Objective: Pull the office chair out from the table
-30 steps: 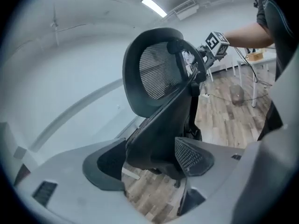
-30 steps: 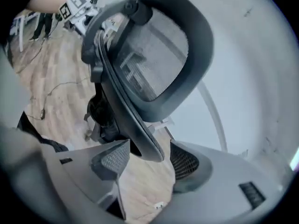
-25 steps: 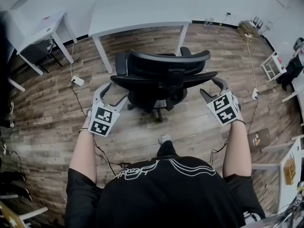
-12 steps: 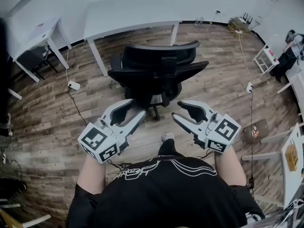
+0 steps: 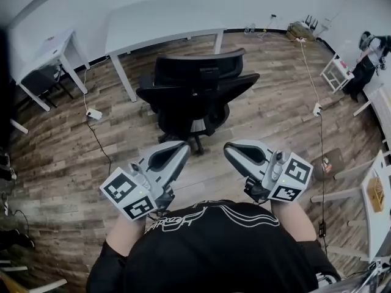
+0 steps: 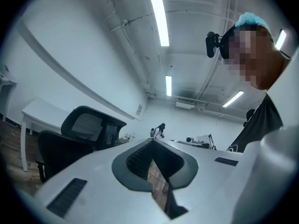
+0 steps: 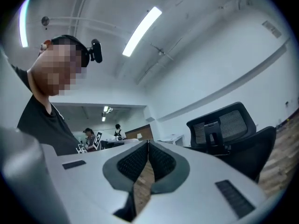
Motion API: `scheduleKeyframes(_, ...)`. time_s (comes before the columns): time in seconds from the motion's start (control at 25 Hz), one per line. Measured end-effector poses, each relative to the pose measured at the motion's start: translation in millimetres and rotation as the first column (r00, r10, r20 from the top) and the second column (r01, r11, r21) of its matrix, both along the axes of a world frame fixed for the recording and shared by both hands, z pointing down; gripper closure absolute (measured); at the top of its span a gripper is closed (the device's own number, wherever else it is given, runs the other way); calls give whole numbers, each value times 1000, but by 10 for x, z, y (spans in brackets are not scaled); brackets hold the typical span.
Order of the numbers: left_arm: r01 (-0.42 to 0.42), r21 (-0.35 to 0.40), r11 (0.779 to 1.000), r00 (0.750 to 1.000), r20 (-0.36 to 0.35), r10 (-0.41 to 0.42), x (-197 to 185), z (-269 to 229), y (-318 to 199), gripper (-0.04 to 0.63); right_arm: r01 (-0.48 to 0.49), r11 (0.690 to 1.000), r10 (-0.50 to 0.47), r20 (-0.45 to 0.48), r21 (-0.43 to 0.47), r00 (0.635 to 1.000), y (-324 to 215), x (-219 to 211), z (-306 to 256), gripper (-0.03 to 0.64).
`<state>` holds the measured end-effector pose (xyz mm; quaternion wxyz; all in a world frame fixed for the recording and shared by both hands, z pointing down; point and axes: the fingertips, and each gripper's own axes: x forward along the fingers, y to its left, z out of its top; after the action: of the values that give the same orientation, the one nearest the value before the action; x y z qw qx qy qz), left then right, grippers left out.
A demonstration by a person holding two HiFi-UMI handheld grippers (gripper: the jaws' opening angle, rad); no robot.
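The black office chair point(image 5: 195, 93) stands on the wood floor, out from the white table point(image 5: 165, 17), with its mesh back toward me. Both grippers hover close to my chest, well short of the chair and touching nothing. My left gripper point(image 5: 183, 148) is shut and holds nothing. My right gripper point(image 5: 229, 150) is likewise shut and holds nothing. In the left gripper view the chair point(image 6: 79, 129) shows at the left beyond the closed left gripper point(image 6: 154, 141). In the right gripper view the chair point(image 7: 229, 125) shows at the right past the closed right gripper point(image 7: 148, 143).
A smaller white desk point(image 5: 55, 44) stands at the left. A white plug box point(image 5: 93, 112) with its cable lies on the floor left of the chair. A white stool point(image 5: 336, 72) and a person point(image 5: 366, 57) are at the far right.
Both grippers have drawn back from the chair's sides toward my chest and come closer together. Their jaws have gone from wide open to shut. The chair stands free.
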<state>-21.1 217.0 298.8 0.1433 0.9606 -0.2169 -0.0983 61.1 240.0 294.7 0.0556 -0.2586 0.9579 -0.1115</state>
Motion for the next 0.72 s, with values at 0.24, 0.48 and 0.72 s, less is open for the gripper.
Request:
scheduleKeyframes(0.24, 24, 20, 1000, 998, 54, -25, 137, 18, 253, 589, 24, 999, -25, -56, -24, 998, 177, 14, 72, 578)
scheduleKeyframes(0.48, 69, -39, 997, 997, 38, -68, 342, 22, 585, 589, 24, 999, -28, -100, -39, 995, 528, 193, 129, 578)
scheduleKeyframes(0.72, 84, -31, 996, 996, 44, -83, 559, 18, 968, 589, 52, 997, -57, -94, -49, 994, 892, 319, 161, 581)
